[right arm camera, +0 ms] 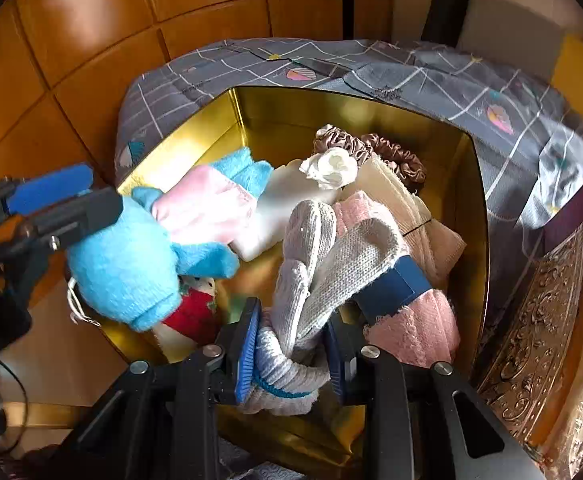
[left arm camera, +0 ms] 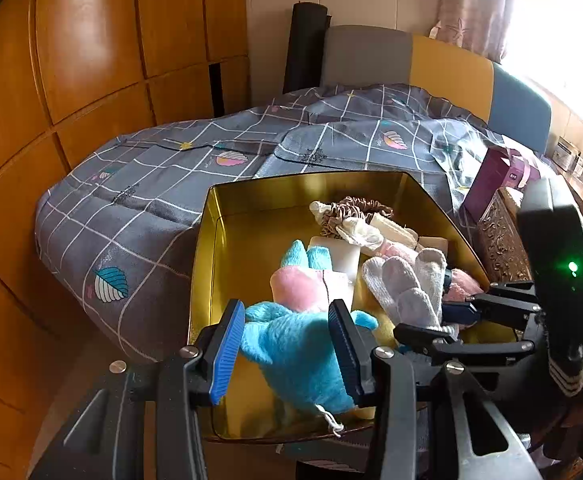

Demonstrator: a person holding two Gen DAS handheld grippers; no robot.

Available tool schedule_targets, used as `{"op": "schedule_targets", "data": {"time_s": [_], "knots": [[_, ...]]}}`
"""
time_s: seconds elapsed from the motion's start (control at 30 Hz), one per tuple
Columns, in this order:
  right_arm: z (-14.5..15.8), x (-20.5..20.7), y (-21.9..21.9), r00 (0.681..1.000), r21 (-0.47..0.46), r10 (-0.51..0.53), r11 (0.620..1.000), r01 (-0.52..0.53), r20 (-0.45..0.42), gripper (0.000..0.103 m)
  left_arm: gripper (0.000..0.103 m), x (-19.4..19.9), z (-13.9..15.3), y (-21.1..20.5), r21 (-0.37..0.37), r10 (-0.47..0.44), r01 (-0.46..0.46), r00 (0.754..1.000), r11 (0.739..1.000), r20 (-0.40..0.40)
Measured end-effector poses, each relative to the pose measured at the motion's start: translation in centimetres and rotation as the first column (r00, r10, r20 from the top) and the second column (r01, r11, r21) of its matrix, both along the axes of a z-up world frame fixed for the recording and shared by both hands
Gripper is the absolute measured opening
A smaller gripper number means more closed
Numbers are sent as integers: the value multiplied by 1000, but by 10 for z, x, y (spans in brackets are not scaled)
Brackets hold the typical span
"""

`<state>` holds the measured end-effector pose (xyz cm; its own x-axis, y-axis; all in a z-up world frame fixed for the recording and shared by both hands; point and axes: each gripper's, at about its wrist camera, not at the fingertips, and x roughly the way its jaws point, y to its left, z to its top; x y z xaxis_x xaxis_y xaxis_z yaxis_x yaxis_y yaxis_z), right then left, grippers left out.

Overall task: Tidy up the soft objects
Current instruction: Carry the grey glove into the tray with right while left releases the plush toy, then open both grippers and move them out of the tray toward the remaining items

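One gold tin (right arm camera: 476, 216) is sitting on the bed (left arm camera: 139, 208), holding one blue glove (right arm camera: 123, 272), one white knit glove (right arm camera: 315, 248), two brown scrunchies (right arm camera: 399, 156), one red-and-white toy (right arm camera: 197, 310). Two grippers are showing: left gripper (left arm camera: 287, 344), right gripper (right arm camera: 293, 354).

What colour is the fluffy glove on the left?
Bright sky blue glove, seen best in the right wrist view.

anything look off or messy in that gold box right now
Nothing is damaged or spilled. The soft items lie jumbled in the gold tin, and a red-and-white toy sits half buried under the blue plush.
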<state>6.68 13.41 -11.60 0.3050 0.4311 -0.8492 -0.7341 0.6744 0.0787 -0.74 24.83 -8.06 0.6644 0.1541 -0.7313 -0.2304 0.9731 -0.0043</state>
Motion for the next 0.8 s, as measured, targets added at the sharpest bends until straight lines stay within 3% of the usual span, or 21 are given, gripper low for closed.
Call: {"op": "schedule_targets", "data": {"time_s": [0.3,0.5,0.8], "knots": [[-1,13,5,997,-44,-68,997,69,29,32,44,0,-2,-1,2,-1,1,1000,1000,-7],[1,9,-4,997,-10,-74,997,75,16,42,45,-1,-1,-4,1,-8,8,1000,1000,-10],[29,-6,-18,992,56,-83,995,78,92,66,45,-2,8,-12,18,-18,18,1000,1000,1]]}}
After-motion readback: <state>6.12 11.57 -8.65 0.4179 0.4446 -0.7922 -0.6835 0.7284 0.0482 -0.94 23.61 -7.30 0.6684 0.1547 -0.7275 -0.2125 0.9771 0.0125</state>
